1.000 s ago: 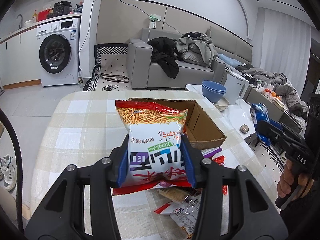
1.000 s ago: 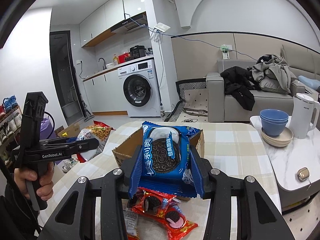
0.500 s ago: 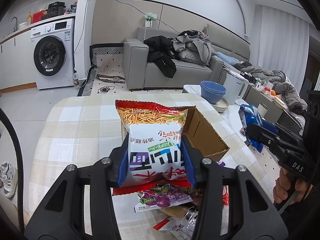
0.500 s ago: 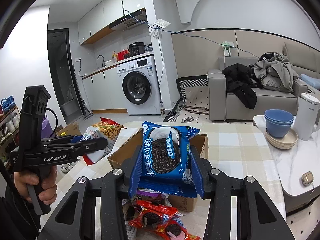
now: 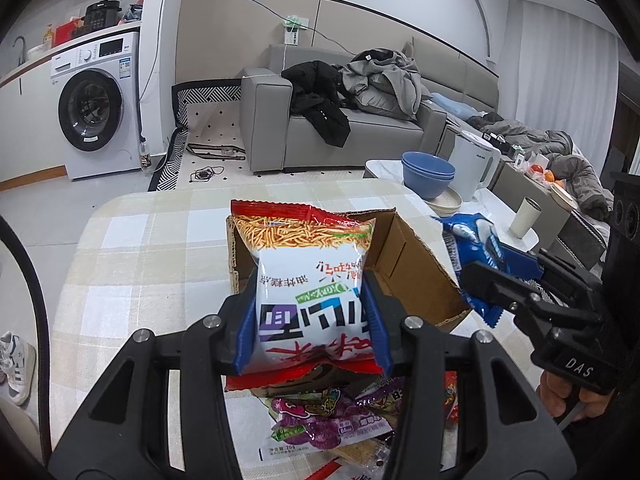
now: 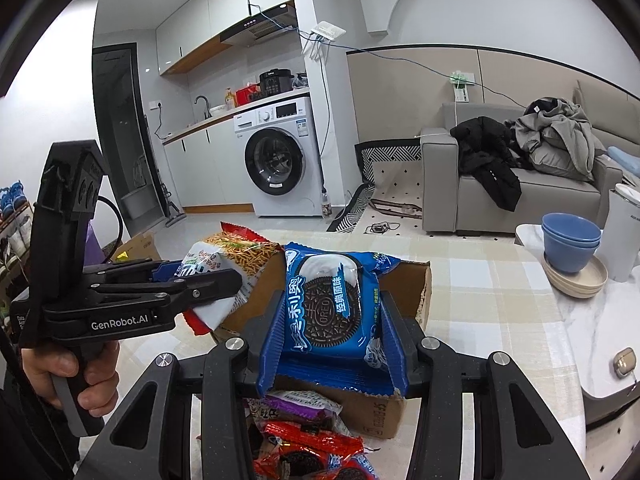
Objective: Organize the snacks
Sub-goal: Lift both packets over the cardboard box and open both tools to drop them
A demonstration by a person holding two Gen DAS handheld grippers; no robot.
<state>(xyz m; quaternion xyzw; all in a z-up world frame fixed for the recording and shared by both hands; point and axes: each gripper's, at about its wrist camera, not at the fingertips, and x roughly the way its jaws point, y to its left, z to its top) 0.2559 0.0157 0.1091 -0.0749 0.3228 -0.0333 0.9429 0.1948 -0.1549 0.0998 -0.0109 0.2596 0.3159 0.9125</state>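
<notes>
Nearing the cardboard box (image 5: 412, 276), both tools have carried their snack packets closer.

My left claw (image 5: 312, 316) sits low and centre in the left wrist frame, a noodle-snack bag (image 5: 308, 280) between its fingers, directly before the cardboard box (image 5: 416, 276) on the counter (image 5: 152, 264). More packets (image 5: 320, 416) lie below, nearer me. My right claw (image 6: 332, 340), lower centre of its own frame, holds a cookie packet (image 6: 332, 304) before the same box. Bowls (image 5: 428, 178) stand upper right, behind the box; the sofa (image 5: 360, 132) lies beyond, washing machine (image 5: 96, 108) upper left.
</notes>
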